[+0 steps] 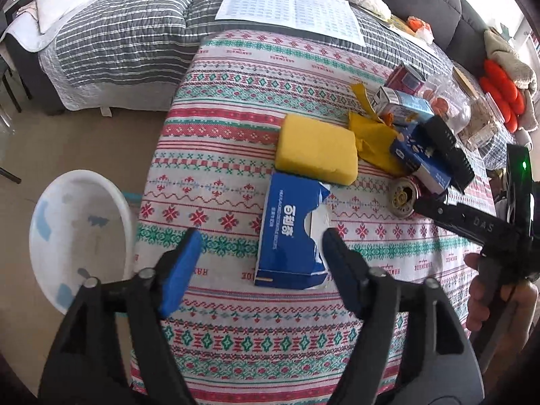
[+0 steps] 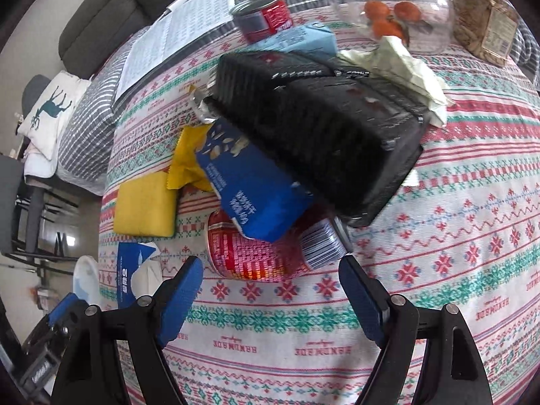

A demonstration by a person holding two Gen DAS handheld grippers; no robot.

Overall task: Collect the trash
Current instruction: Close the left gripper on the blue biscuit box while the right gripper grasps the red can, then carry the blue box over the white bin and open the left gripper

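A: Your left gripper is spread wide with nothing between its blue pads; the torn blue box lies on the patterned tablecloth just past them, at 12 o'clock.

B: And the right gripper?

A: Also spread, holding nothing. The red can lies on its side at 12 o'clock, its top hidden under a blue snack bag and a blurred black tray. The white bin sits at 9 o'clock, partly cut off by your left finger.

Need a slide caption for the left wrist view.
Open left tongs hover over a torn blue box beside a yellow sponge, white bin at left.
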